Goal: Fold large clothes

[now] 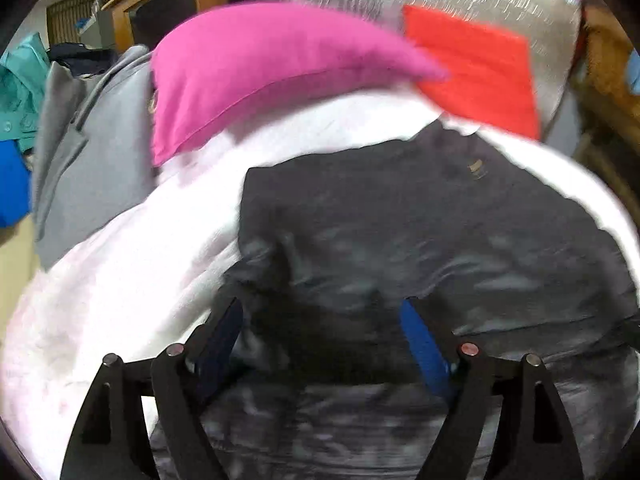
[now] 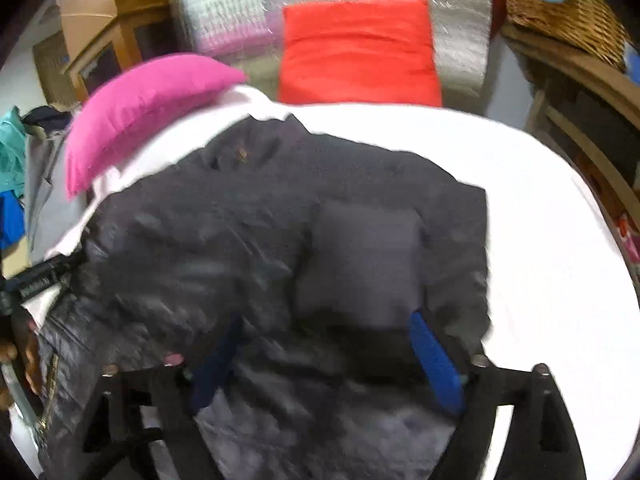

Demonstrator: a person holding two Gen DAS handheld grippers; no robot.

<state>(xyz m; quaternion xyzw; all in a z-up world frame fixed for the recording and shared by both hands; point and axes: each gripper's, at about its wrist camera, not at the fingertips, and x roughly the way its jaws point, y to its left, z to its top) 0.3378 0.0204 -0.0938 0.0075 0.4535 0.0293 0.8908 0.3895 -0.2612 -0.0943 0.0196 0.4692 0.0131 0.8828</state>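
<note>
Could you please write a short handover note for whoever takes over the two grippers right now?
Left gripper: open, fingers apart over the near part of the dark jacket, holding nothing.
Right gripper: open as well, above the jacket's near half, empty.
The jacket lies on the white sheet, bunched and creased, with one flat panel folded onto its right side. The pink pillow and red pillow sit at the far end, off the jacket.
Done: jacket laid out, apparently one part folded in.
Left: smooth it, fold the remaining side and finish the fold. The frames are blurred, so check the edges first.
</note>
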